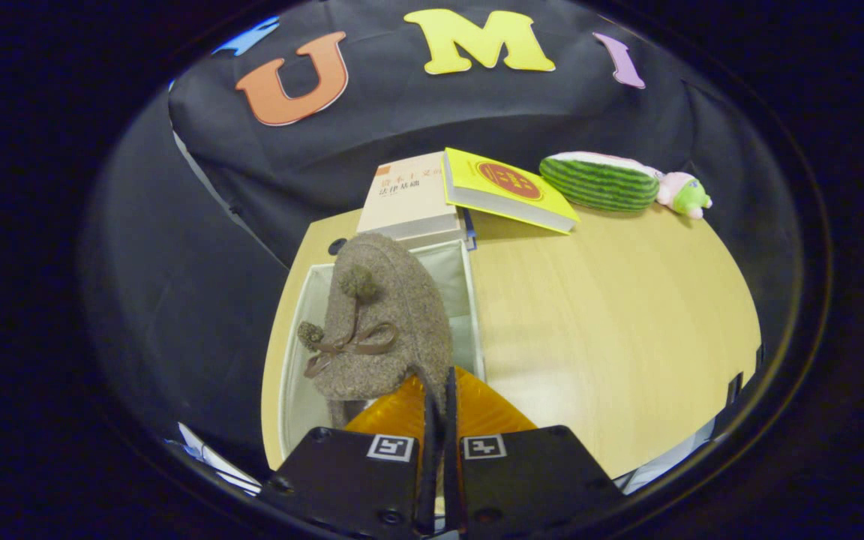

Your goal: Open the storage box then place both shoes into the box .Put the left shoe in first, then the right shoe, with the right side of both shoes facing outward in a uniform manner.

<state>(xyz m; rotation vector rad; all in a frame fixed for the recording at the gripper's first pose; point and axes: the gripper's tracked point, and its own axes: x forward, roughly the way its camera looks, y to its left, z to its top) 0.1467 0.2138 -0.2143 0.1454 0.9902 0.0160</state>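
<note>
A brown woolly shoe [383, 315] with pom-poms and a ribbon bow hangs just ahead of my fingers, over the open white storage box [469, 300]. My gripper [439, 397] is shut on the shoe's rim, the two fingers pressed close together on the edge of the fabric. The shoe's toe points away from me, and its body hides most of the box's inside. The box stands at the left side of the wooden table [612, 322]. I cannot tell whether another shoe lies in the box under this one.
Beyond the box lie a beige book [409, 199] and a yellow book [507, 187] leaning on it. A green striped watermelon plush [601, 180] with a small pink-green toy [683, 193] sits at the table's far right. Bare tabletop spreads right of the box.
</note>
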